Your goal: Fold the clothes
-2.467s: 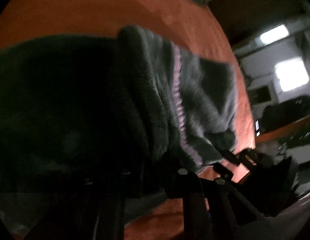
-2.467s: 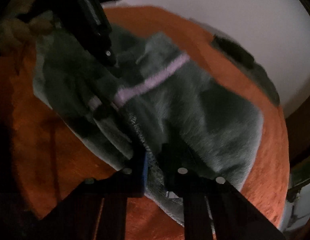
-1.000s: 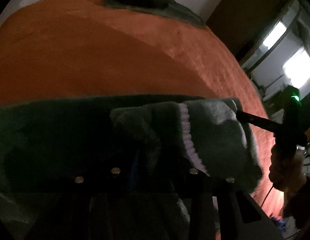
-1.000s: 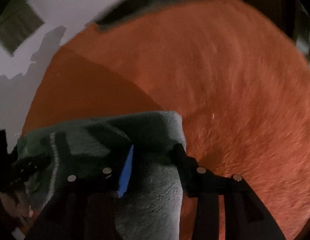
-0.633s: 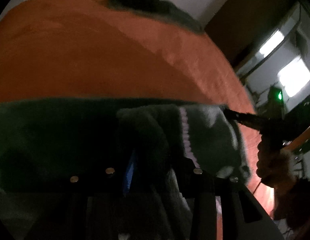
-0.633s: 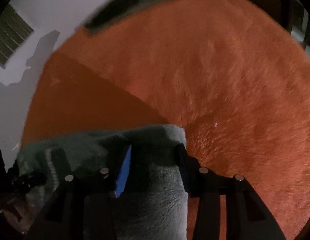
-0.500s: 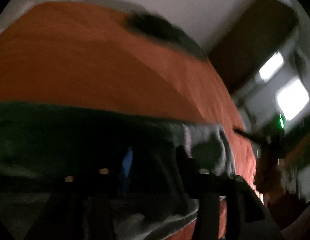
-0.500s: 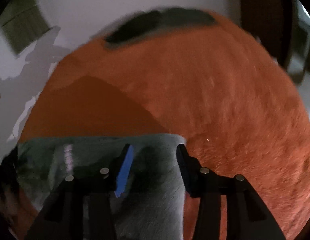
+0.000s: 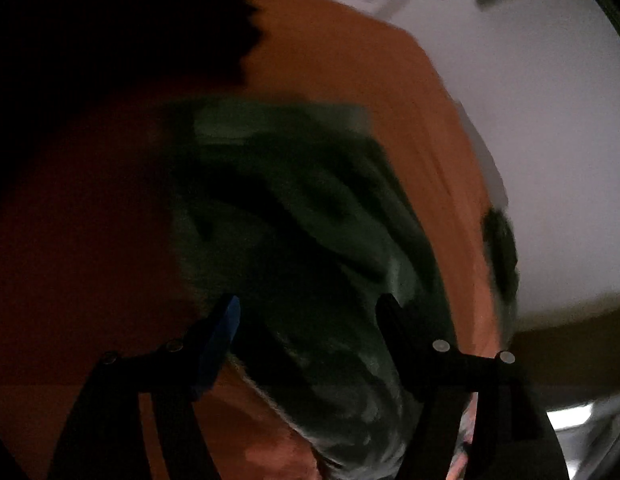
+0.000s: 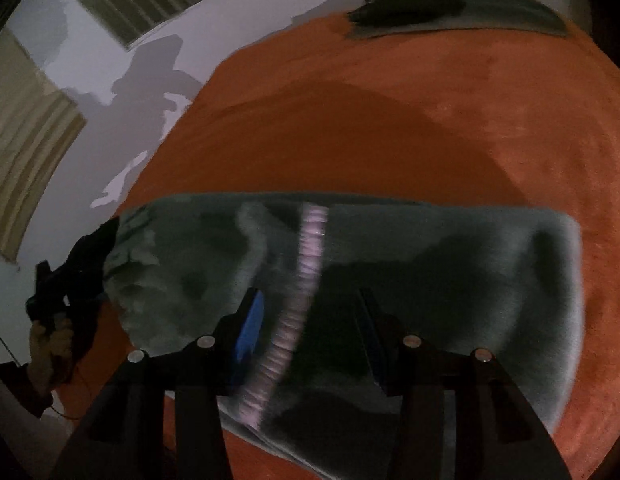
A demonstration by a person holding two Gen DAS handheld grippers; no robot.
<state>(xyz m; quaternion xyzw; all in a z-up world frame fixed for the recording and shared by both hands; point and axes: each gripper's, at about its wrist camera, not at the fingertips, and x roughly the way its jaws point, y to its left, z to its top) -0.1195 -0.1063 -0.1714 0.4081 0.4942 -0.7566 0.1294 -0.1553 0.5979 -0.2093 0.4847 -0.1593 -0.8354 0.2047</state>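
Note:
A grey-green fleece garment [image 10: 430,272] with a pale pink stripe [image 10: 305,280] lies folded in a wide band on the orange cover [image 10: 390,120]. My right gripper [image 10: 310,316] is open just above its near edge, with the stripe running between the fingers. In the right wrist view the left gripper [image 10: 69,276], held by a hand [image 10: 49,340], sits at the garment's left end. The left wrist view is blurred; there the left gripper [image 9: 307,316] is open over the dark garment [image 9: 310,208], gripping nothing.
A second dark garment [image 10: 410,8] lies at the far edge of the orange cover, also visible in the left wrist view as a dark patch [image 9: 500,248]. A white wall [image 10: 249,8] with a vent [image 10: 137,0] stands behind. Bare orange cover lies beyond the folded garment.
Both grippers were shut on the garment's edge and have opened and let go. The garment now lies flat. The left wrist view has swung round towards the wall.

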